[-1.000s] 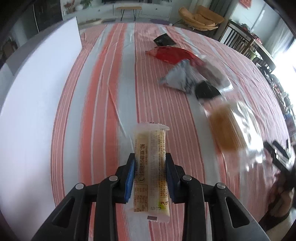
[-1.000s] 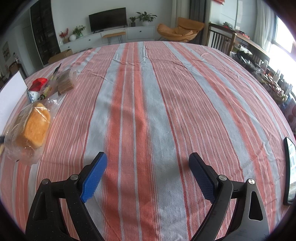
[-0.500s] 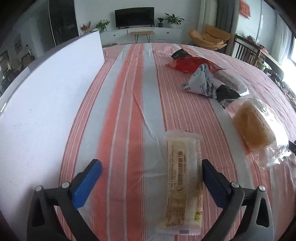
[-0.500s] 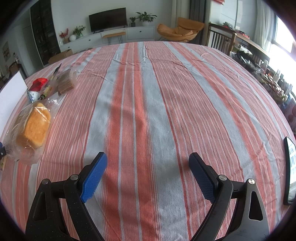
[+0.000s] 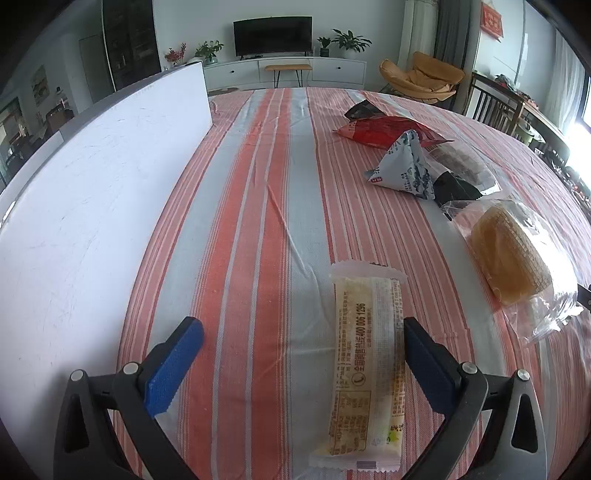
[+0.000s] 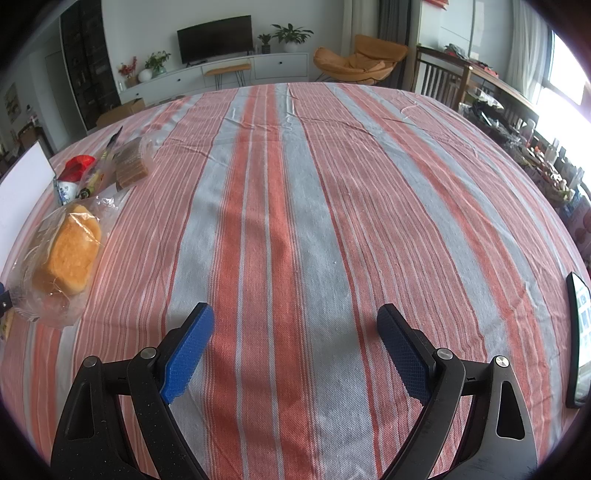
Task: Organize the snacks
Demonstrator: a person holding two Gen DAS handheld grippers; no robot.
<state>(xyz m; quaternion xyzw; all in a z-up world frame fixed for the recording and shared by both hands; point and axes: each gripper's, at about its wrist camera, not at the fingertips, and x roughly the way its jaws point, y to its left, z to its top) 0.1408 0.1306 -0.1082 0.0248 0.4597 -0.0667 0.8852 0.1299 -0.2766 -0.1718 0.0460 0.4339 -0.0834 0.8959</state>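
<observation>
Orange, grey and white striped cloth point(image 5: 258, 221); pale yellow snack bar point(image 5: 365, 369); red packet point(image 5: 376, 133); white board point(image 5: 92, 206)

**Striped cloth, living room behind**

A red, grey and white striped tablecloth point(image 6: 332, 206) is covering the table. A white board point(image 5: 92, 206) is standing along its left edge. A dark phone point(image 6: 580, 332) is lying at the right edge. Beyond, a television point(image 5: 272, 36) is sitting above a white cabinet point(image 5: 288, 72), with an orange chair point(image 6: 360, 62) nearby.
</observation>
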